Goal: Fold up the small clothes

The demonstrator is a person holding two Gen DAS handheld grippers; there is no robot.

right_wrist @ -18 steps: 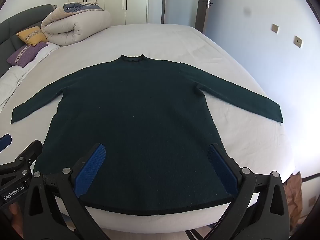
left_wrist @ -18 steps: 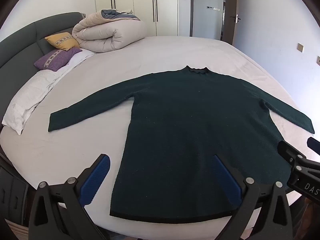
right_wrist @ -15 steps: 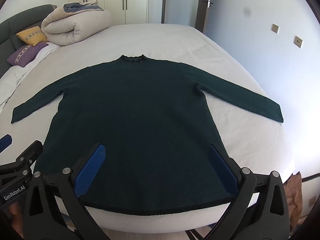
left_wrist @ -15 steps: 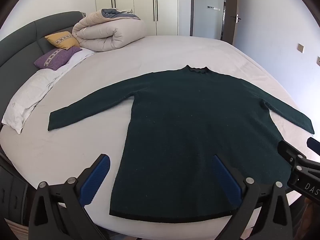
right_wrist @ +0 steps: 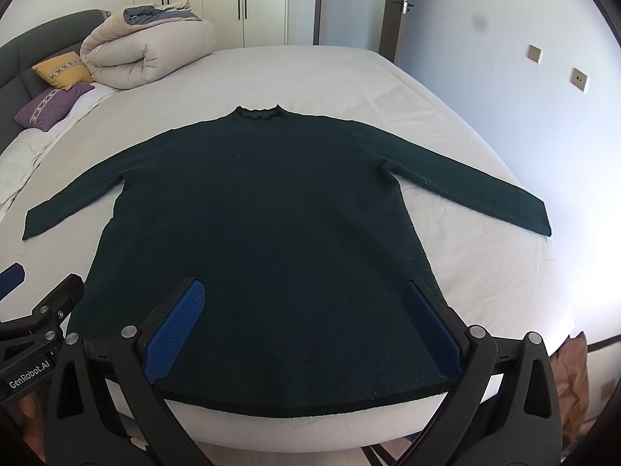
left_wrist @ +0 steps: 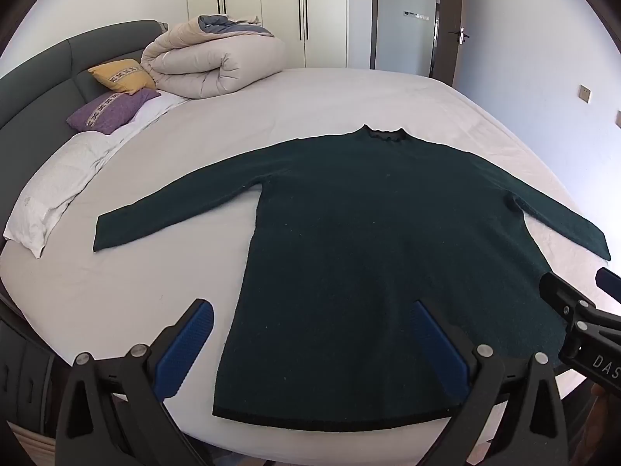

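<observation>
A dark green long-sleeved sweater (left_wrist: 349, 252) (right_wrist: 264, 213) lies flat on the white bed (left_wrist: 271, 108) (right_wrist: 310, 77), collar at the far end, both sleeves spread out, hem along the near edge. My left gripper (left_wrist: 314, 310) hovers open above the hem's left corner, with one blue pad over the sheet and the other over the sweater. My right gripper (right_wrist: 302, 291) hangs open above the hem's right half, nothing between its blue pads. Each gripper shows at the edge of the other's view: the right gripper (left_wrist: 582, 318) and the left gripper (right_wrist: 31, 310).
A rolled beige duvet (left_wrist: 209, 62) (right_wrist: 143, 50), a yellow cushion (left_wrist: 120, 75) and a purple cushion (left_wrist: 112, 110) sit at the head of the bed by the dark headboard (left_wrist: 35, 89). White pillows (left_wrist: 50, 190) lie at the left. Wardrobe doors and a doorway stand behind.
</observation>
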